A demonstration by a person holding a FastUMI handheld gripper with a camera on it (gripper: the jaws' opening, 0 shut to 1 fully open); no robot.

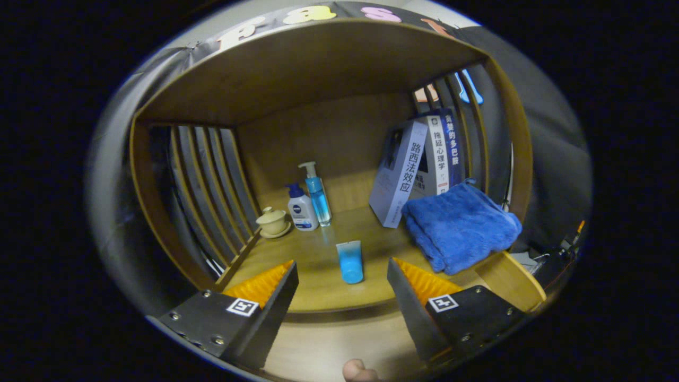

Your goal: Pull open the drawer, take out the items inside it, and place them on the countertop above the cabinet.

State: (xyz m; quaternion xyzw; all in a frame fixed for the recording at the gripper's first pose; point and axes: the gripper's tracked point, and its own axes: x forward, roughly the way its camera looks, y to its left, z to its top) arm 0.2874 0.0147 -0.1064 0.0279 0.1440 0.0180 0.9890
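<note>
A small blue tube (350, 262) stands upright on the wooden countertop (318, 286), in line with the gap between my fingertips and touching neither one. My gripper (342, 268) is open, with a wide gap on both sides of the tube. A folded blue towel (460, 228) lies on the countertop beyond the right finger. Below the countertop's front edge a paler wooden surface (329, 345) runs under the fingers; I cannot tell whether it is the drawer.
At the back left stand a white pump bottle (301, 209), a clear blue pump bottle (317, 193) and a cream lidded cup (272, 222). Books (414, 170) lean behind the towel. Slatted walls (212, 180) and a wooden roof enclose the space. A person's fingertip (358, 370) pokes in below.
</note>
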